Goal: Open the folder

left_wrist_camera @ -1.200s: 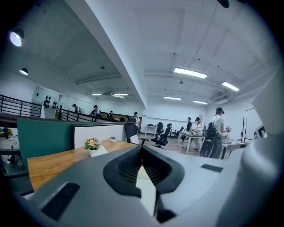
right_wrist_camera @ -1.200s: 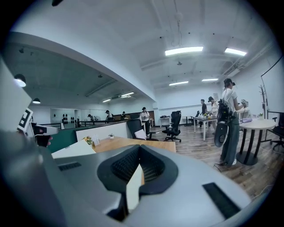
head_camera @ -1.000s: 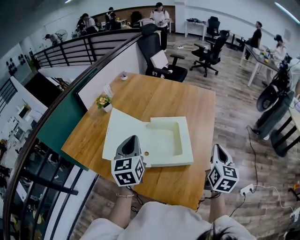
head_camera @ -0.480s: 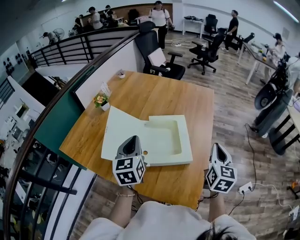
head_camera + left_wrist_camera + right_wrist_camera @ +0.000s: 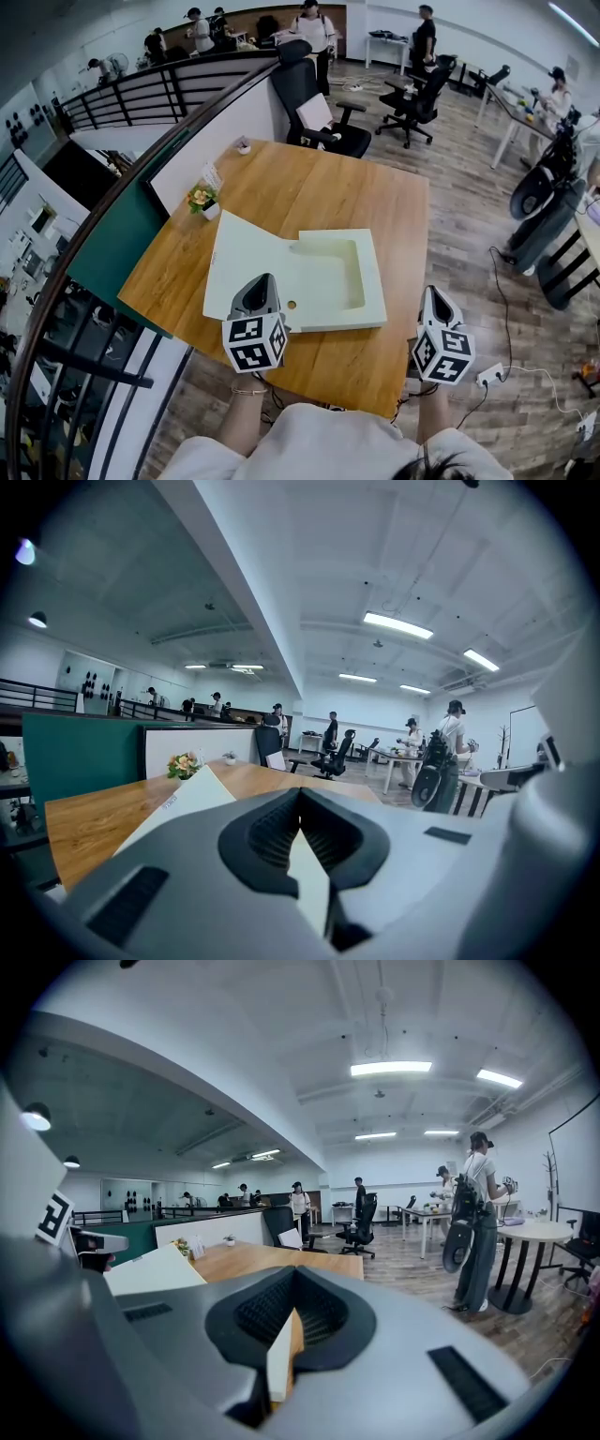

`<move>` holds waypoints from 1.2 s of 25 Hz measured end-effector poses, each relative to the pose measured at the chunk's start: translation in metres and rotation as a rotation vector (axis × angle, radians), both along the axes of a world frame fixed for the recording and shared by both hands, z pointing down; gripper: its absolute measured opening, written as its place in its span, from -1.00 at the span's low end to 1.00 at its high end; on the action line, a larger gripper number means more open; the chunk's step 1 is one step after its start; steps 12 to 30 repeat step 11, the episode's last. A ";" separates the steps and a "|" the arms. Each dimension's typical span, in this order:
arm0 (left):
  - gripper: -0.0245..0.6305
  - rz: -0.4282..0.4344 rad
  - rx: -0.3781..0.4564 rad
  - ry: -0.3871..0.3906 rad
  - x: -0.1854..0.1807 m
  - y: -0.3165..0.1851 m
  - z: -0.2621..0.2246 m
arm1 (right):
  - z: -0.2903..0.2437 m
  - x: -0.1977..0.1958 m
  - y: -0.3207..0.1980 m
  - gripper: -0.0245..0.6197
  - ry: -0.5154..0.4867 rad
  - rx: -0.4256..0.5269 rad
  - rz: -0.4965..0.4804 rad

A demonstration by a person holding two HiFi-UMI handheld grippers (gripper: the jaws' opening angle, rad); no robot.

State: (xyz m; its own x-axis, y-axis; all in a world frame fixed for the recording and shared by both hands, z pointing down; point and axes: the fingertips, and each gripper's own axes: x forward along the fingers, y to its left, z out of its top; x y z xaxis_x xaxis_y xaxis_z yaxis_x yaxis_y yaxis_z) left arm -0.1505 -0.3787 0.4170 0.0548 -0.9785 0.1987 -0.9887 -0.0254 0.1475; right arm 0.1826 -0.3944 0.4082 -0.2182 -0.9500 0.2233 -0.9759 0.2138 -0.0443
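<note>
Plainly the job looks done, as I judge it: the folder point(image 5: 323, 277) lies open on the near half of the wooden table point(image 5: 319, 187), its cover spread flat to the left and its shallow tray facing up on the right. Nothing seems left but to draw my tools away. My left gripper point(image 5: 265, 277) hangs over the near left part of the folder, by the small round hole, with its jaws pressed together; through the slit I see only a pale sliver of the cover, and I cannot tell that anything is pinched. My right gripper point(image 5: 433, 293) sits off the near right corner of the table, apart from the folder, and its jaws also look closed, with the table's edge showing past them and nothing held. Against the earlier frames, the folder has kept its place and its spread, and both grippers sit where they were. What has changed is in the far background, where a person in dark clothes has walked leftward across the office floor.
</note>
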 end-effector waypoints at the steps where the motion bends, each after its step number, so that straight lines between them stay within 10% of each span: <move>1: -0.92 0.000 -0.001 0.000 -0.001 0.000 0.001 | 0.000 -0.001 0.000 -0.92 0.002 0.001 0.000; 30: -0.92 0.010 -0.004 -0.013 -0.003 0.002 0.000 | -0.001 -0.002 0.000 -0.92 0.021 -0.005 0.011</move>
